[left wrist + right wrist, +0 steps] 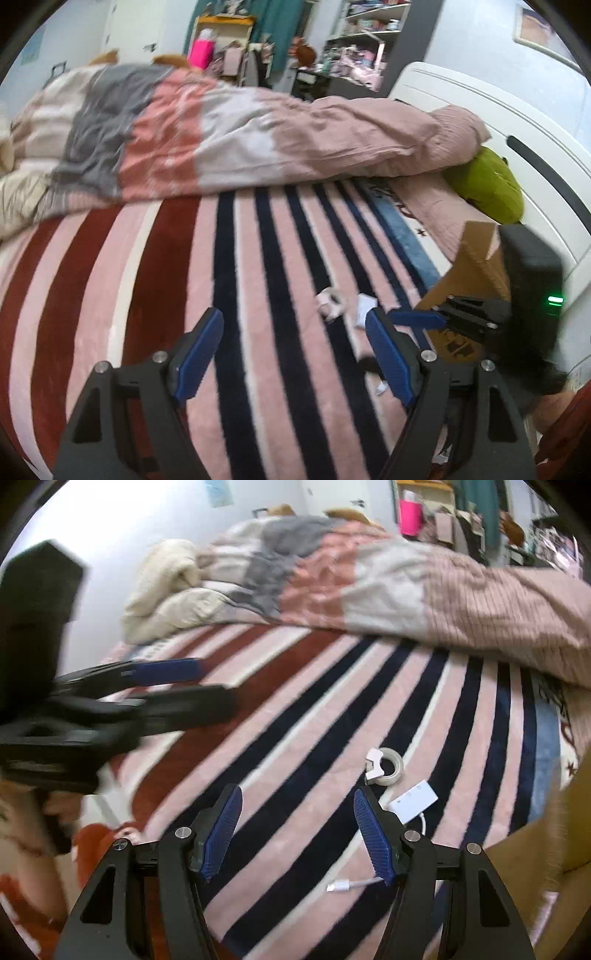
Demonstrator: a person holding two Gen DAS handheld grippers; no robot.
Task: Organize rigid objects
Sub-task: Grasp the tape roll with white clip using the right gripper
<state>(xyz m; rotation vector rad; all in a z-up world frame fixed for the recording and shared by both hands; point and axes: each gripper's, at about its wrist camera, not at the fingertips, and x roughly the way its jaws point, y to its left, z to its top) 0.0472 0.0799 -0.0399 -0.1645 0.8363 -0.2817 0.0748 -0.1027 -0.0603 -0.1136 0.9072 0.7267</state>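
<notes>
We are working over a bed, looking across a striped blanket [295,716] in pink, dark red and navy that is covering most of both views. A rumpled patchwork quilt [207,140] is lying heaped along the far side, and a cardboard box [476,266] is standing at the right edge beside the white bed frame [498,122]. We are holding the left gripper [295,350] above the stripes with its blue-padded jaws spread wide and nothing between them. We are holding the right gripper [297,829] the same way, spread wide and empty. On the blanket, a roll of white tape [384,766] is lying just beyond the right gripper's right finger, and a white adapter [413,801] is sitting near it to the right, its cable running nearward to a small plug [338,886].
</notes>
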